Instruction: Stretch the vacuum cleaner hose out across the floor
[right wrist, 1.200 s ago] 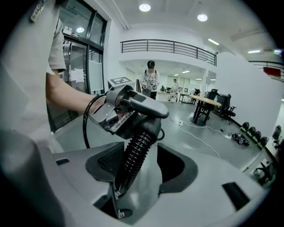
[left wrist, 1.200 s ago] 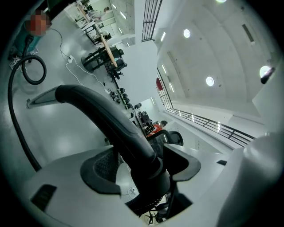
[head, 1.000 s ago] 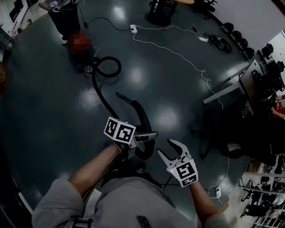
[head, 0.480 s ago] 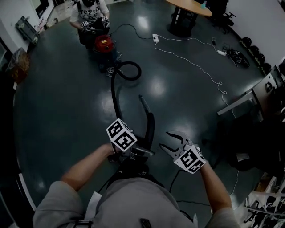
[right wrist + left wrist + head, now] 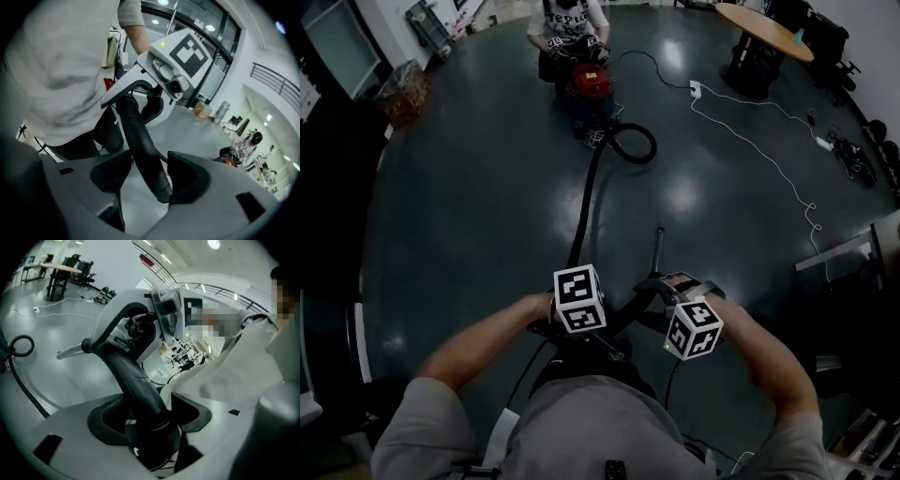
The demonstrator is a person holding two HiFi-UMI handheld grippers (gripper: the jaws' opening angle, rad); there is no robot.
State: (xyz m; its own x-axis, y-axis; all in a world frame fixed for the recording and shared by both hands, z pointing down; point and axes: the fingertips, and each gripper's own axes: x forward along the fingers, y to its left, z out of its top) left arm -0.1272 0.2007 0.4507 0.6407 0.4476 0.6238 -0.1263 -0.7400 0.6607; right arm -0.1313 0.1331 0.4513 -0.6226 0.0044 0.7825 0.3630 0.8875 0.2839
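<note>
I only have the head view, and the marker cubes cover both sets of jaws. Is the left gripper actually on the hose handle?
Observer: Yes. The left gripper view shows the left gripper with its jaws closed on the thick black hose handle, one pressing on each side.
Operator: And the right one, is it gripping too?
Observer: No. In the right gripper view the right gripper straddles the hose handle with its jaws apart. The handle leans against one jaw, and there is a clear gap at the other.
</note>
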